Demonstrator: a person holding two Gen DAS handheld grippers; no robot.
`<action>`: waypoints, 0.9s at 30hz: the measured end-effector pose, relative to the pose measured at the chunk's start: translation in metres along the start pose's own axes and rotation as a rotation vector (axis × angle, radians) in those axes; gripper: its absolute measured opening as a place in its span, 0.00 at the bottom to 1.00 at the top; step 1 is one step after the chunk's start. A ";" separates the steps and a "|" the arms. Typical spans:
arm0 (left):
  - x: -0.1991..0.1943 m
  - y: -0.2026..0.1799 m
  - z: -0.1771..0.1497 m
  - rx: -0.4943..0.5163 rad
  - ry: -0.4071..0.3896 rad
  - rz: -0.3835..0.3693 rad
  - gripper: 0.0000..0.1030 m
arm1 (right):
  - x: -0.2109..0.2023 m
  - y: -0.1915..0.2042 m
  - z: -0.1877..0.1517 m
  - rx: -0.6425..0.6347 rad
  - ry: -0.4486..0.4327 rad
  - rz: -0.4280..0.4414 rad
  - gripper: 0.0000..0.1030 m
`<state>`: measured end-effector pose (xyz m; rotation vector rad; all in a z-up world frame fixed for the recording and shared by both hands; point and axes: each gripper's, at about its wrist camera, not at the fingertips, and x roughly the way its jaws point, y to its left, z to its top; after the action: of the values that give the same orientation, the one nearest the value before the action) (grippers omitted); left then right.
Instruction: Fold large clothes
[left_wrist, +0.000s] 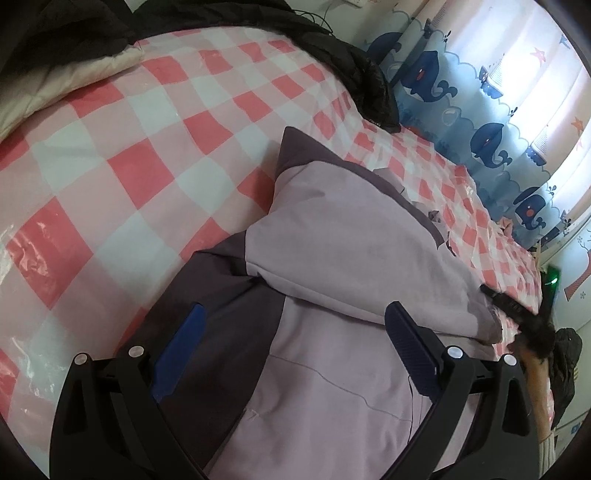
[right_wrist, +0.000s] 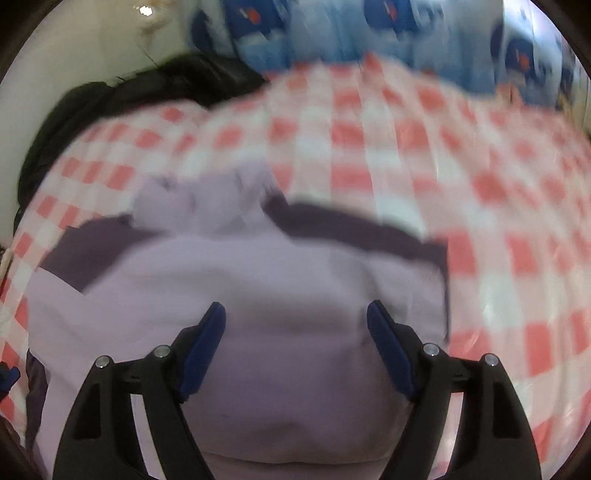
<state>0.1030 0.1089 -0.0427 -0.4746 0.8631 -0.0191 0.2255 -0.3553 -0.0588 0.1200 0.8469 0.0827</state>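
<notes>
A large lilac garment with dark purple panels (left_wrist: 332, 251) lies partly folded on the pink checked bed. My left gripper (left_wrist: 295, 314) is open just above it, one blue pad (left_wrist: 184, 332) over a dark panel, the other over lilac cloth. The other gripper's black tip (left_wrist: 509, 306) shows at the garment's right edge. In the blurred right wrist view the same garment (right_wrist: 280, 266) fills the lower middle, and my right gripper (right_wrist: 295, 314) is open over the lilac cloth, holding nothing.
The bed has a pink and white checked cover under clear plastic (left_wrist: 110, 166). A black puffy jacket (left_wrist: 351, 62) and a beige quilt (left_wrist: 74, 81) lie at the far end. Whale-print curtains (left_wrist: 480, 129) hang along the bed's far side.
</notes>
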 end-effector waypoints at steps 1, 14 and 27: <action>0.000 0.000 0.000 0.002 -0.001 0.004 0.91 | -0.003 0.001 0.004 -0.003 -0.019 -0.018 0.79; 0.003 -0.005 0.000 0.055 0.033 0.034 0.91 | -0.064 -0.059 -0.044 0.107 0.078 0.247 0.87; -0.026 0.034 -0.052 0.265 0.247 0.036 0.91 | -0.176 -0.134 -0.270 0.382 0.348 0.476 0.87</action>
<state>0.0415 0.1244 -0.0665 -0.2094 1.0940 -0.1599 -0.0901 -0.4895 -0.1242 0.6816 1.1623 0.3969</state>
